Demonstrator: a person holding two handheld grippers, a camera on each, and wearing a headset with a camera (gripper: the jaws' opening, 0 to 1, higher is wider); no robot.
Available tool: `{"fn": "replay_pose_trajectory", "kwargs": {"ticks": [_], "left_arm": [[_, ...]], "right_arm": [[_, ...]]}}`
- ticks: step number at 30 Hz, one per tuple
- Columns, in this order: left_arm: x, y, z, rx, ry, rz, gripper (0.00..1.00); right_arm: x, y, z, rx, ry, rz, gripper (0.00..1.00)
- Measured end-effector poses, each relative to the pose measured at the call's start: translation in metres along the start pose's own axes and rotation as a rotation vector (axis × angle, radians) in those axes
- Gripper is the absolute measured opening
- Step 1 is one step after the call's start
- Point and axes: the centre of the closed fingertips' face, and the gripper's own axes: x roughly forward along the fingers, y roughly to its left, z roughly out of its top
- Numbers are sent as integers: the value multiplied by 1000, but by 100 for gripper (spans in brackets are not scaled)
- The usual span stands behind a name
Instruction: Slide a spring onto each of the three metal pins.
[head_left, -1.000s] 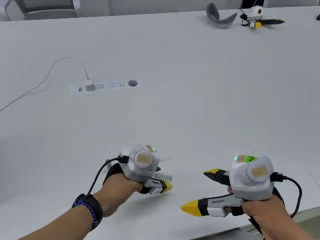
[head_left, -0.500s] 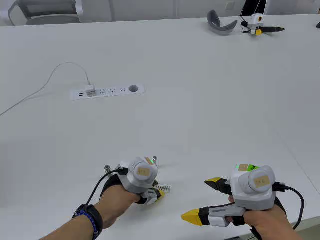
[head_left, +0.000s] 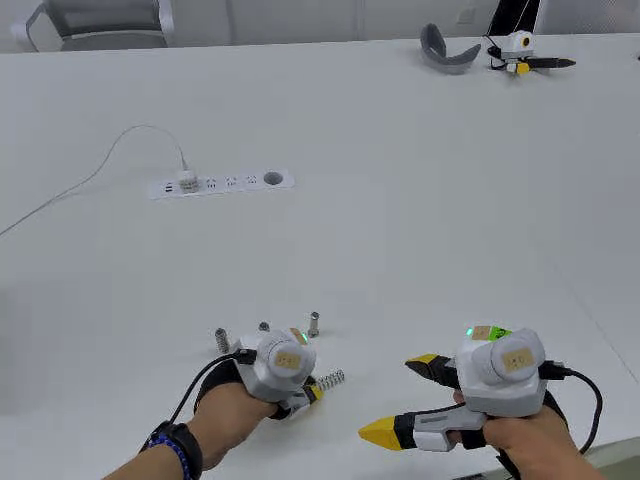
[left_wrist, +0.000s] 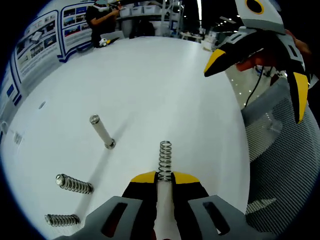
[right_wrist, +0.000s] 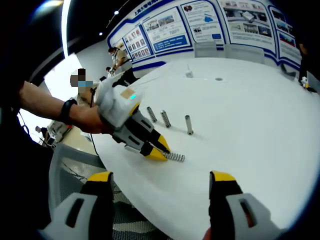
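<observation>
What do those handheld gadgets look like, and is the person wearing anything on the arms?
The left gripper and right gripper each have a rounded white-grey body with a tan sticker, a green light, a black cable and black fingers tipped yellow. A dark wristband circles the left wrist.

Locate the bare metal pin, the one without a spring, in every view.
Head view: bare pin, rightmost of the three, above the left tool.
Left gripper view: bare pin, left of centre, up-left of the tool.
Right gripper view: bare pin, centre, rightmost pin.
Shared landmark: spring in the left tool.
</observation>
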Motion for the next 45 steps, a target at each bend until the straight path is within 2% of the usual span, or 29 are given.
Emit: {"fn": "replay_pose_trajectory", "kwargs": {"ticks": [11, 22, 28, 34, 40, 45], "left_arm": [[-20, 1, -11, -56, -22, 24, 10], [-48, 5, -23, -88, -38, 61, 10], [-70, 5, -26, -109, -74, 83, 10], [-93, 8, -37, -127, -92, 106, 10], [-115, 9, -42, -153, -112, 129, 10], [-130, 7, -41, -172, -128, 145, 10]], "right_arm": [[0, -2, -2, 12, -3, -1, 79], [7, 7, 3, 17, -12, 30, 79], [9, 10, 8, 27, -21, 61, 77], [14, 12, 15, 65, -43, 95, 75], [23, 22, 20, 93, -50, 149, 72], [32, 33, 25, 98, -53, 194, 68]]}}
